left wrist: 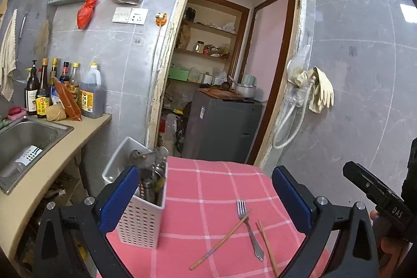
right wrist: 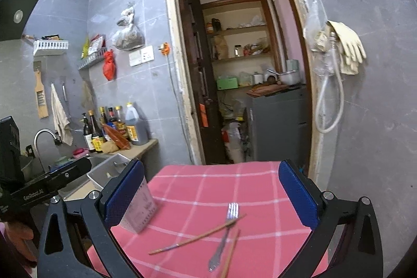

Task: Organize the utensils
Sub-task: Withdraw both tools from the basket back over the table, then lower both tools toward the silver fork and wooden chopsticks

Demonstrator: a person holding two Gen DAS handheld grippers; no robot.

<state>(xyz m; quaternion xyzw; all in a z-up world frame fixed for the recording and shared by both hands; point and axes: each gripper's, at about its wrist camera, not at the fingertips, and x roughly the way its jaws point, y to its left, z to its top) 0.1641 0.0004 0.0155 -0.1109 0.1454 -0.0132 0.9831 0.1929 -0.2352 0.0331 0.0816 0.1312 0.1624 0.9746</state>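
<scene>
A metal fork (left wrist: 249,228) and two wooden chopsticks (left wrist: 221,241) lie on the pink checked tablecloth (left wrist: 208,181). One chopstick crosses the fork's neck; the other (left wrist: 267,245) lies to its right. A white perforated utensil holder (left wrist: 143,215) with several utensils stands at the table's left. My left gripper (left wrist: 206,194) is open and empty above the table, with the holder beside its left finger. My right gripper (right wrist: 211,189) is open and empty above the fork (right wrist: 224,233) and chopsticks (right wrist: 195,237). The holder (right wrist: 142,210) shows partly behind its left finger.
A steel sink (left wrist: 23,145) and a counter with sauce bottles (left wrist: 65,93) are to the left. A white bin (left wrist: 122,160) stands behind the holder. A doorway (left wrist: 224,69) to a pantry with a grey fridge (left wrist: 221,127) is beyond the table.
</scene>
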